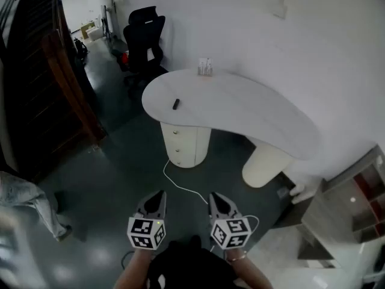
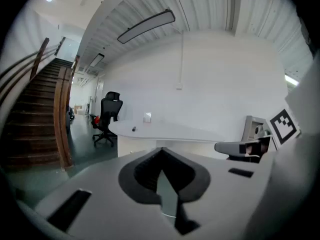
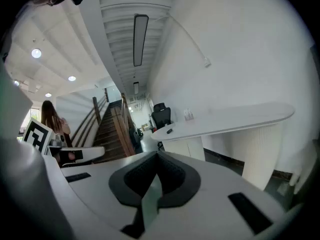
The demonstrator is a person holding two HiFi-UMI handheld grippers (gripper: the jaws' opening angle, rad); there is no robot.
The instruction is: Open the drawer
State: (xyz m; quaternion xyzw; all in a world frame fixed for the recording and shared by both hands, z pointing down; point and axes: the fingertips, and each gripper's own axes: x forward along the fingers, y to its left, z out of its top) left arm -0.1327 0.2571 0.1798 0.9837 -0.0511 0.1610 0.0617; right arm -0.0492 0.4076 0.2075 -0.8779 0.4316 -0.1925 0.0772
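White kidney-shaped desk (image 1: 240,110) sits on the far side, against the white wall. The drawer stack (image 1: 183,142) is the round cream pedestal under the desk's left end. It has three knobs down its front, and all the fronts are flush and closed. The right gripper view shows the same stack under the desk edge. A plain second pedestal (image 1: 264,166) stands under the desk's right side.

On the desktop, a small dark object (image 1: 175,104) lies near the left end and a small holder (image 1: 205,67) stands at the far edge. A black office chair (image 1: 144,38) is beyond the desk's left end, with a wooden staircase (image 1: 66,83) further left. A white cable (image 1: 183,187) runs over the dark floor (image 1: 120,161) from the drawer stack toward the near side.

Left gripper (image 1: 158,197): jaws together, nothing between them. Right gripper (image 1: 215,198): jaws together too, empty. Both are at the near edge, side by side but not touching each other. They point toward the desk, well apart from the drawer stack, and touch nothing.
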